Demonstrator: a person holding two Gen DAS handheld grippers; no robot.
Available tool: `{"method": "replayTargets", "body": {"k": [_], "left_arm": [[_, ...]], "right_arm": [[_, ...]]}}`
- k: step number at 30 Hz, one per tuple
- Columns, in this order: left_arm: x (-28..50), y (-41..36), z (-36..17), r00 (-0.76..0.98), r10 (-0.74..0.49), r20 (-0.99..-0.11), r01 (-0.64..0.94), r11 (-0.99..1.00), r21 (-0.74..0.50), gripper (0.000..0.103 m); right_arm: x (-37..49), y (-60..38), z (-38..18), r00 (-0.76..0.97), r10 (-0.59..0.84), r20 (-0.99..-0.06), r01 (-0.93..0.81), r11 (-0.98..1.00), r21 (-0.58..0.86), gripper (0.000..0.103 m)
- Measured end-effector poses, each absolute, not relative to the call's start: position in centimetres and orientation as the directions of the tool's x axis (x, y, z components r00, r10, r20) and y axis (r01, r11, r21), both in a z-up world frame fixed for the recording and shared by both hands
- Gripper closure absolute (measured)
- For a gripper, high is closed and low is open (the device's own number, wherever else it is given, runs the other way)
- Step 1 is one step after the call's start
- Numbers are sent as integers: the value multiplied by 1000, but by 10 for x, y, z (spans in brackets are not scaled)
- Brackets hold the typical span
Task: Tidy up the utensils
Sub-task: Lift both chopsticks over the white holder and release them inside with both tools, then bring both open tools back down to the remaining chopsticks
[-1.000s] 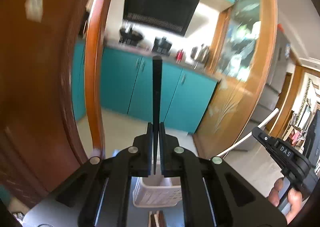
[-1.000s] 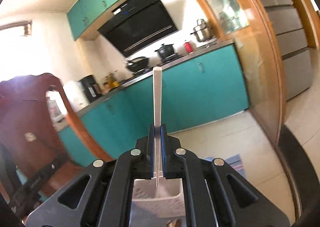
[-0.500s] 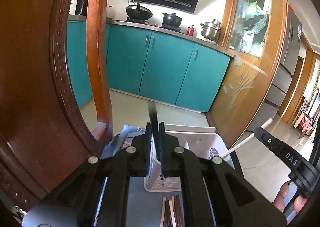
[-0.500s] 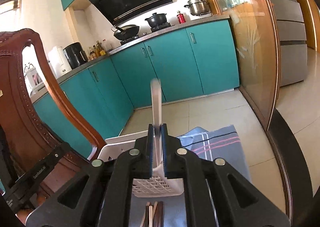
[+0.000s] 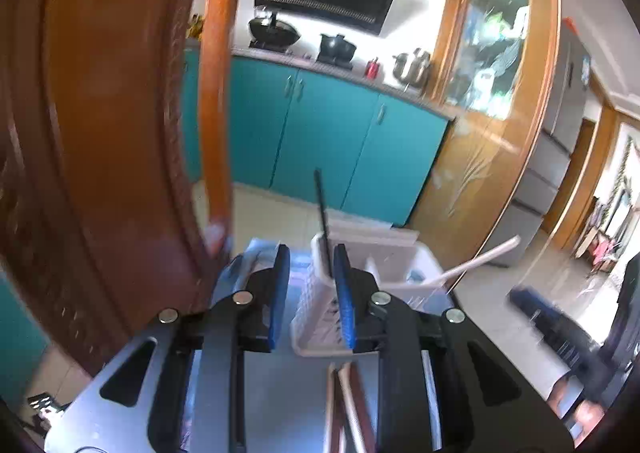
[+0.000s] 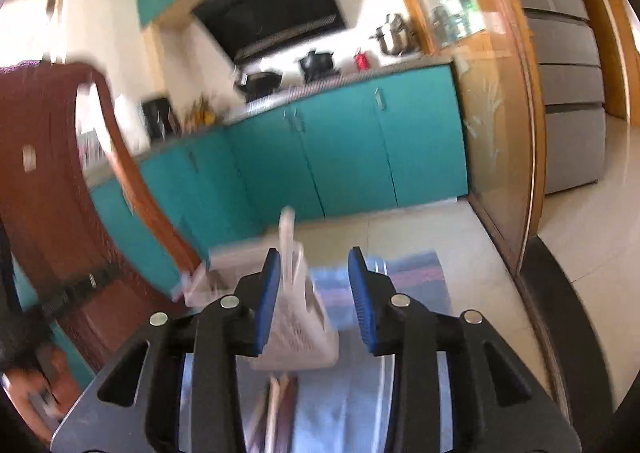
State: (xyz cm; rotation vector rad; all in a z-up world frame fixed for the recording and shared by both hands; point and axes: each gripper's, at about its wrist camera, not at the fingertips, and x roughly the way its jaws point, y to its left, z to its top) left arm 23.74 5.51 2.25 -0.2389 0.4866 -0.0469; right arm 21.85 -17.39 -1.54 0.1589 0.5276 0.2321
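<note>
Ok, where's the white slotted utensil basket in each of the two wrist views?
Left wrist view: white basket sits low at centre, just beyond the open left hand-held gripper, a black utensil standing in it.
Right wrist view: basket low, left of centre, between the open right hand-held gripper's jaws.
Shared landmark: teal cabinets.

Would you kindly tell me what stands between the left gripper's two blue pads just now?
In the left wrist view, the black chopstick stands in the white utensil basket between the left gripper pads, leaning near the right one; the jaws have just been opening.
</note>
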Motion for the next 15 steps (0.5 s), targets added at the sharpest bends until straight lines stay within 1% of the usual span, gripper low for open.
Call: {"method": "replayTargets", "body": {"k": [1, 3, 5, 6, 8, 9, 10, 12, 14, 15], "left_arm": [[239, 55, 20, 875, -100, -474, -17, 971, -237, 80], [243, 54, 10, 847, -91, -524, -35, 974, -225, 80], [249, 50, -3, 804, -66, -591, -60, 980, -192, 80], [252, 48, -9, 786, -57, -616, -69, 981, -179, 80], [257, 46, -22, 747, -48, -663, -83, 983, -165, 79], [260, 45, -28, 730, -53, -681, -84, 983, -166, 77], [262, 44, -31, 720, -58, -691, -82, 982, -168, 73], [263, 42, -36, 705, -62, -707, -80, 983, -166, 70], [264, 40, -40, 691, -55, -720, -77, 986, -149, 68], [264, 39, -42, 686, -49, -726, -77, 987, -139, 67]], "right_arm": [[223, -166, -25, 799, 276, -534, -204, 960, 192, 68], [237, -144, -64, 657, 329, -678, -259, 944, 206, 68], [247, -126, -93, 559, 334, -759, -269, 939, 215, 68], [251, -113, -109, 507, 327, -798, -296, 935, 195, 68], [252, -95, -126, 474, 283, -834, -326, 936, 132, 68], [251, -84, -135, 459, 269, -847, -346, 932, 108, 68], [250, -78, -140, 443, 267, -856, -361, 927, 102, 68], [248, -64, -154, 409, 243, -880, -386, 919, 74, 68], [246, -59, -161, 423, 198, -884, -376, 926, 27, 65], [247, -61, -162, 425, 199, -883, -367, 930, 33, 65]]}}
